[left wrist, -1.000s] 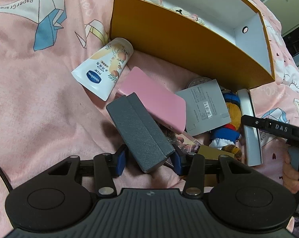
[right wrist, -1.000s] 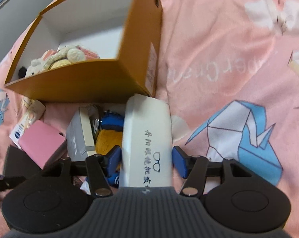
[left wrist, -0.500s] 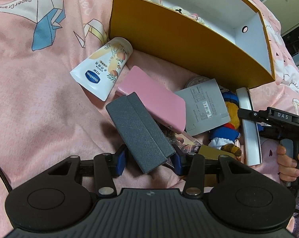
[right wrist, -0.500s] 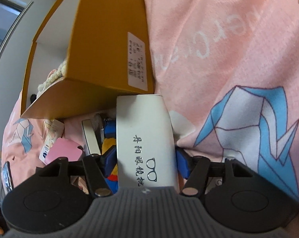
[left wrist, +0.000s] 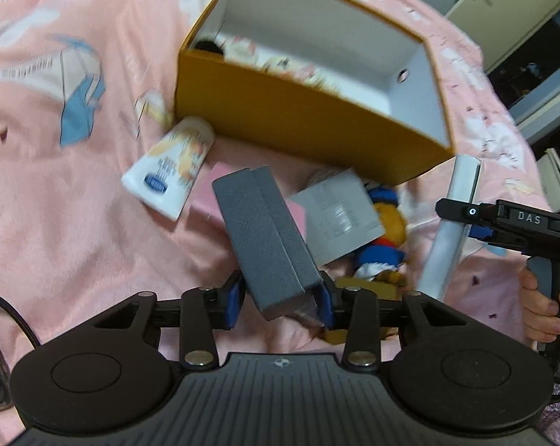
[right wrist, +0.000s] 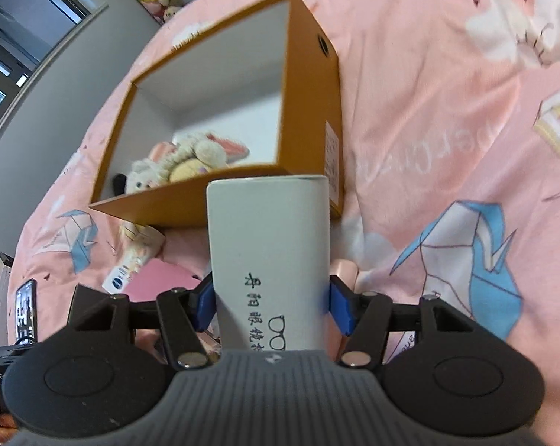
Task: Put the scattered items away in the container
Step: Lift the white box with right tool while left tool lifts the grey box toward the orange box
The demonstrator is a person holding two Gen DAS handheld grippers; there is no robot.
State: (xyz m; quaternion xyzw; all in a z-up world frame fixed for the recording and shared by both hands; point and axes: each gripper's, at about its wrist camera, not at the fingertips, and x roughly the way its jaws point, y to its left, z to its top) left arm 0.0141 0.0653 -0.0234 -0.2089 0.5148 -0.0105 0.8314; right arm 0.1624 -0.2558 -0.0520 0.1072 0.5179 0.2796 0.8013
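Leftmost, on the pink bedsheet (left wrist: 57,223), a white lotion tube (left wrist: 170,171) lies just off the near left corner of the orange box (left wrist: 302,126). Next, the left gripper (left wrist: 280,303) has its 2 jaws closed on the near end of a gray case (left wrist: 268,238), which tilts up and away from it toward the box. Partly hidden behind the case is a pink flat item (left wrist: 220,193), and beside it a gray carton (left wrist: 339,215) rests over a blue-and-yellow plush toy (left wrist: 385,230). Inside the box, which is white within, several soft toys (right wrist: 179,165) sit against its left end; the rest of its floor shows bare. Further right, the right gripper (right wrist: 270,303) clamps both blue pads (right wrist: 203,306) against the sides of a white glasses case (right wrist: 268,252), printed with black characters and a small spectacles drawing. That case is lifted clear of the sheet, its far end level with the near wall of the box at the right corner. A blue paper-crane print (right wrist: 465,260) lies on the sheet to its right.
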